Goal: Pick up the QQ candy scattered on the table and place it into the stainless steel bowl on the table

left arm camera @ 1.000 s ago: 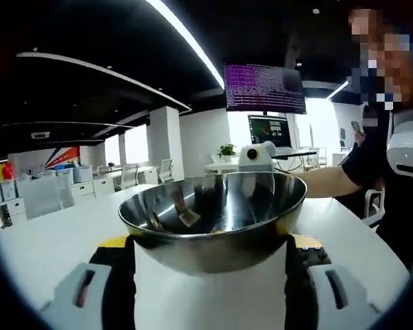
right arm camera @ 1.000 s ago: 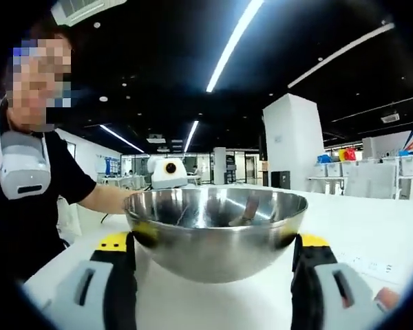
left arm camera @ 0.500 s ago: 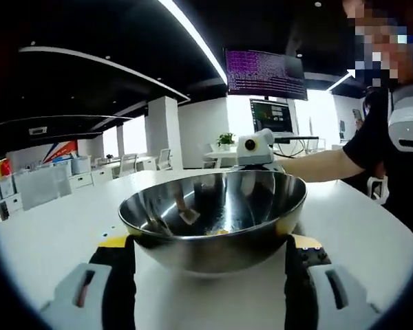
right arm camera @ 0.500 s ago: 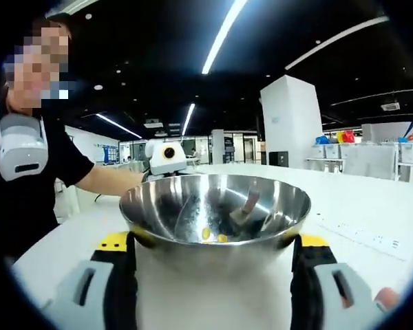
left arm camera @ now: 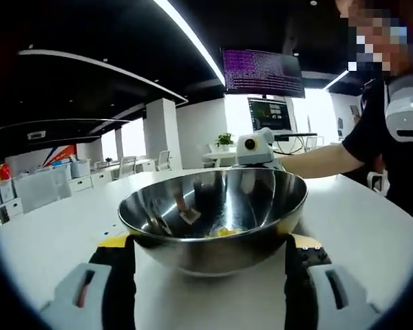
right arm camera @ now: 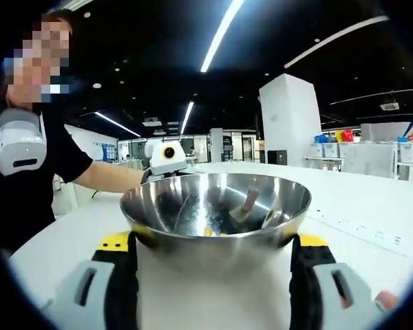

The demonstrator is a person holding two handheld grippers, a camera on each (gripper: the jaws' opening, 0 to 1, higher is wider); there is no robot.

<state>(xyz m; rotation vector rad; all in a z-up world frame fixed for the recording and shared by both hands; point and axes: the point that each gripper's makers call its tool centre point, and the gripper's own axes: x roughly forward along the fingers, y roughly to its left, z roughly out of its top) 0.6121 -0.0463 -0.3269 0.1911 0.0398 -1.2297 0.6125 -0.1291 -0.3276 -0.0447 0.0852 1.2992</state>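
Both your grippers stand open, one at each side of the bowl (left arm camera: 213, 220) — the left gripper (left arm camera: 210, 275) and the right gripper (right arm camera: 213, 275) hold nothing. If you push a jaw against the wall, the bowl can slide or tip. Inside lie some yellow candies (left arm camera: 224, 232) — on the table (left arm camera: 48, 240) I see none.

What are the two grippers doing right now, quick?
Left gripper: open, fingers wide apart on either side of the steel bowl, holding nothing.
Right gripper: open too, fingers spread beside the same bowl, holding nothing.
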